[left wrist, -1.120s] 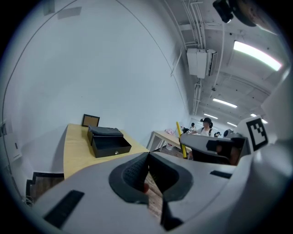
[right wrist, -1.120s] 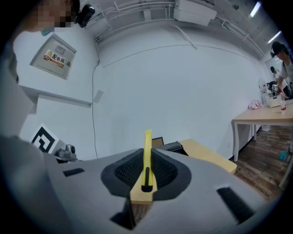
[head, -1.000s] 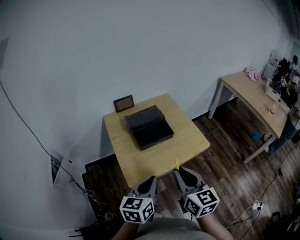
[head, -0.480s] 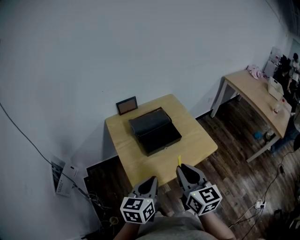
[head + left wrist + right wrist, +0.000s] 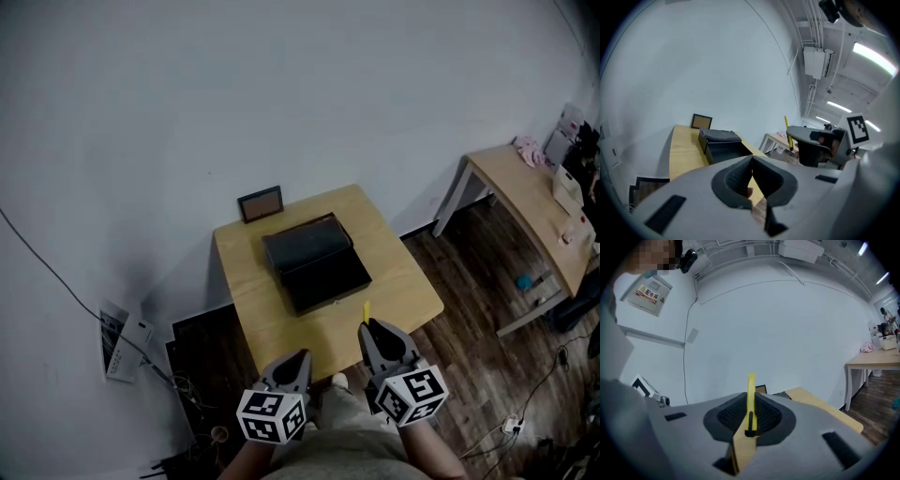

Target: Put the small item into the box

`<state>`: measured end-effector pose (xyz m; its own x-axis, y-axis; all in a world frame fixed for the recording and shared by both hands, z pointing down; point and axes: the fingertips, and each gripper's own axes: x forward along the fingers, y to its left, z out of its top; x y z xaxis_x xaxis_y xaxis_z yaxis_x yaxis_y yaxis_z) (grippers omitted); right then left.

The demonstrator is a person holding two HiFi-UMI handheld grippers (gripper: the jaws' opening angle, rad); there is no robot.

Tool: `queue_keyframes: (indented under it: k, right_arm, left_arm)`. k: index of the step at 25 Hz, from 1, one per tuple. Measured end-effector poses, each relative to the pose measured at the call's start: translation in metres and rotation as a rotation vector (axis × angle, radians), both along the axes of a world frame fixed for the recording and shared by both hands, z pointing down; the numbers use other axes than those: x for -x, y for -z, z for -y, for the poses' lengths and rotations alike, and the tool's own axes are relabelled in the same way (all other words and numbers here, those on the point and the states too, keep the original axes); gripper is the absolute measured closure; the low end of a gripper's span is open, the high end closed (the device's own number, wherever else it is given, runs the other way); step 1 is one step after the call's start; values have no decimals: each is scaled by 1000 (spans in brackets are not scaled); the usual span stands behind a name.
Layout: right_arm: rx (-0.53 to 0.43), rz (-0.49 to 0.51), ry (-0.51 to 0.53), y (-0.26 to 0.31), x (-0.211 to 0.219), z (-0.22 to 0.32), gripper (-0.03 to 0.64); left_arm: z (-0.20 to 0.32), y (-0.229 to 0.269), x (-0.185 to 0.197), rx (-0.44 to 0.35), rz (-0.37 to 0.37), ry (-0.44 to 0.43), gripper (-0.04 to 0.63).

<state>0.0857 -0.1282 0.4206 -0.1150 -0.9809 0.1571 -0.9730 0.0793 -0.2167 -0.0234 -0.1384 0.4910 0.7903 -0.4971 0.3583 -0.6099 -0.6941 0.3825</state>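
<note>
A black box (image 5: pixel 315 262) with its lid raised at the back sits on a small wooden table (image 5: pixel 253 319); it also shows in the left gripper view as the black box (image 5: pixel 719 145). My right gripper (image 5: pixel 369 326) is shut on a thin yellow item (image 5: pixel 366 311) with a black part, which sticks up between the jaws as the yellow item (image 5: pixel 751 401). The right gripper hangs at the table's near edge, short of the box. My left gripper (image 5: pixel 302 357) is shut with nothing in it, below the near edge.
A small framed picture (image 5: pixel 261 202) leans on the white wall behind the box. A second wooden table (image 5: pixel 525 202) with pink and white items stands at the right. Dark wood floor surrounds the tables; cables and a white device (image 5: pixel 120 337) lie at the left.
The view has shifted so the table and box sit a little lower and further right. Both grippers keep their places near the table's near edge, the right one still holding the yellow item.
</note>
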Motion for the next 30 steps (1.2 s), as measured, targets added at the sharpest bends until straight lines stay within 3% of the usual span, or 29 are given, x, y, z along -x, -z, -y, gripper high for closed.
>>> queue_keyframes:
  k: [14,30]
  right_arm:
    - [73,-36,229,-24,-42,111,574]
    - [264,-144,450,-97,-50,188,574]
  left_arm:
    - [91,7,-48,-10,14,172,592]
    - [144,-9,-52,38,21,338,592]
